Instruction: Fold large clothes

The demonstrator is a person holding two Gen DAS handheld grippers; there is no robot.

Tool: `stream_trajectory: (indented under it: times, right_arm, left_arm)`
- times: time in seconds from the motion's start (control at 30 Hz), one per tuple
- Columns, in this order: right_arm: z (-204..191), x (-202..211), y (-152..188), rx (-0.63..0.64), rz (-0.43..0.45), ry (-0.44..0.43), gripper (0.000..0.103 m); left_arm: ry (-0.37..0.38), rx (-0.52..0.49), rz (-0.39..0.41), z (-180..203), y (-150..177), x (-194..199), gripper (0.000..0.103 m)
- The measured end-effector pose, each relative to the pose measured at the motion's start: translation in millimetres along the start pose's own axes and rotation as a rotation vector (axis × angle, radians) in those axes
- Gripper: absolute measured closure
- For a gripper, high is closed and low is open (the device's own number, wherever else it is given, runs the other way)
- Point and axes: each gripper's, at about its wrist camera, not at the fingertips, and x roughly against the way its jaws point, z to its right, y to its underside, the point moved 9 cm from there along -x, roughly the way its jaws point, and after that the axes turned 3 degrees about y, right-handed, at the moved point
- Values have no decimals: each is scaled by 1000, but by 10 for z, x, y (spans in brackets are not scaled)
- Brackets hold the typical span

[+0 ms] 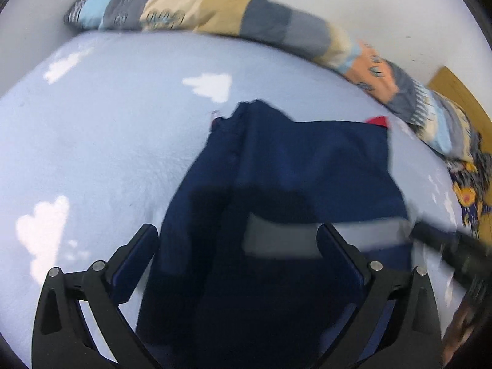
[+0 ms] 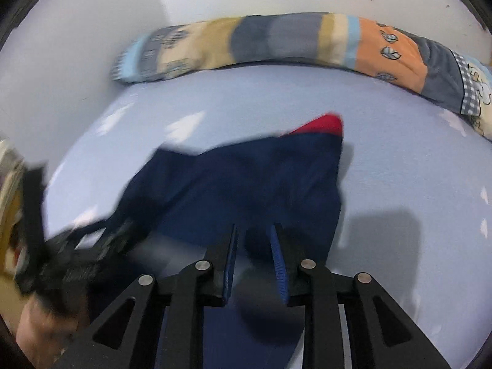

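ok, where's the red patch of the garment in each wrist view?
Left wrist: red patch at right of centre, on the far right corner of the navy garment.
Right wrist: red patch just above centre, at the garment's far tip.
Shared landmark: patchwork quilt roll along the wall.

A patchwork quilt (image 2: 307, 40) lines the blue cloud-print bedsheet's (image 1: 107, 141) far edge, seemingly against the wall.

Motion blur smears the other tongs (image 2: 61, 255) at the frame's edge (their opening unreadable); the navy garment (image 2: 246, 178) runs off the bottom.
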Motion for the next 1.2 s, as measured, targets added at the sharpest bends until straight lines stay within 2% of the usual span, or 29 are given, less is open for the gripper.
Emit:
stream_trajectory:
  times: [0.13, 0.23, 0.27, 0.33, 0.37, 0.43, 0.5, 0.57, 0.63, 0.67, 0.7, 0.73, 0.77, 0.9, 0.97, 1.1, 1.2]
  right_arm:
    - [-350, 330, 812, 85, -46, -20, 79]
    - [-449, 397, 1181, 100, -45, 1, 81]
    - [-451, 350, 1306, 105, -60, 19, 80]
    - [-427, 219, 1423, 140, -66, 41, 80]
    - [-409, 142, 1437, 136, -74, 33, 80]
    - [-367, 88, 1419, 78, -92, -8, 79]
    - [-371, 120, 1423, 80, -93, -26, 79]
    - [-384, 252, 1407, 82, -61, -59, 79]
    - [-362, 447, 1312, 26, -15, -137, 77]
    - [-318, 544, 1243, 2, 18, -157, 78]
    - [-235, 605, 1179, -22, 41, -154, 74]
    - [-144, 614, 1133, -46, 47, -153, 66]
    - [-39, 611, 1107, -86, 45, -158, 64]
    - [301, 558, 1104, -302, 8, -239, 64]
    - [358, 529, 1137, -347, -5, -251, 64]
    - [200, 440, 1144, -284, -40, -241, 64]
    - [-149, 401, 1255, -125, -92, -259, 64]
  left_arm:
    - [19, -57, 12, 210, 273, 388, 0]
    - [43, -84, 10, 333, 472, 563, 0]
    - [44, -90, 0, 365, 599, 581, 0]
    - [22, -101, -79, 315, 799, 490, 0]
    - [2, -113, -141, 270, 929, 377, 0]
    - [-39, -177, -185, 260, 1035, 251, 0]
    - [-71, -244, -161, 314, 1040, 286, 0]
    - [-49, -239, -124, 345, 997, 404, 1]
    - [-25, -218, -56, 336, 897, 587, 1]
    - [-21, -201, -27, 296, 852, 679, 1]
    - [-29, -183, -14, 235, 820, 717, 1]
    - [-38, -158, -5, 155, 789, 736, 1]
    - [-45, -114, -9, 34, 753, 721, 1]
    - [-40, 84, -58, -392, 712, 562, 1]
    - [-30, 161, -70, -500, 706, 499, 1]
    - [-71, 195, -128, -522, 803, 351, 1]
    - [-88, 159, -101, -436, 711, 348, 1]
